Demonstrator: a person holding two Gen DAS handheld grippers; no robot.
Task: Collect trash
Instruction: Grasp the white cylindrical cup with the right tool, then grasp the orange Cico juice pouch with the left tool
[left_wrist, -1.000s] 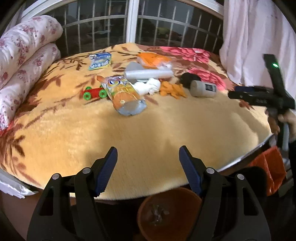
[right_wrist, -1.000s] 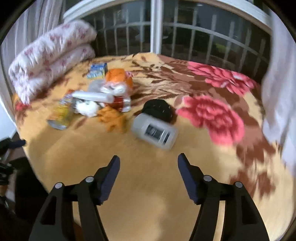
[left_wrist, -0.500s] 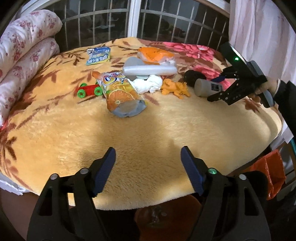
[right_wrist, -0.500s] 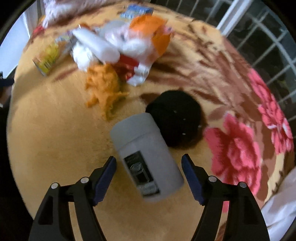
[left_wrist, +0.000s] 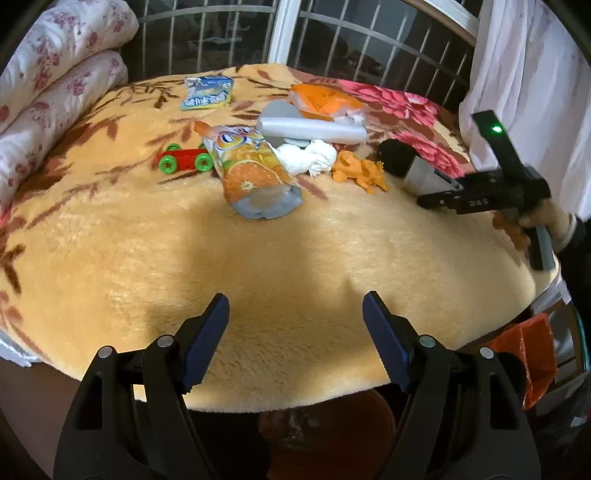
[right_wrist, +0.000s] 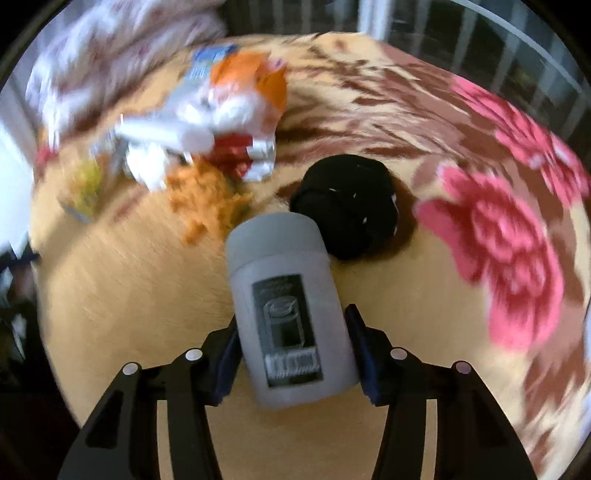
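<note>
Jaws of right gripper, just closing, flank grey bottle lying between them.

- a home bedroom: plush floral blanket spread over a bed
- rolled flowered quilts at its left edge
- barred window, white curtain behind

Left gripper jaws spread wide, right gripper jaws just closing (pitched steeply down)
</note>
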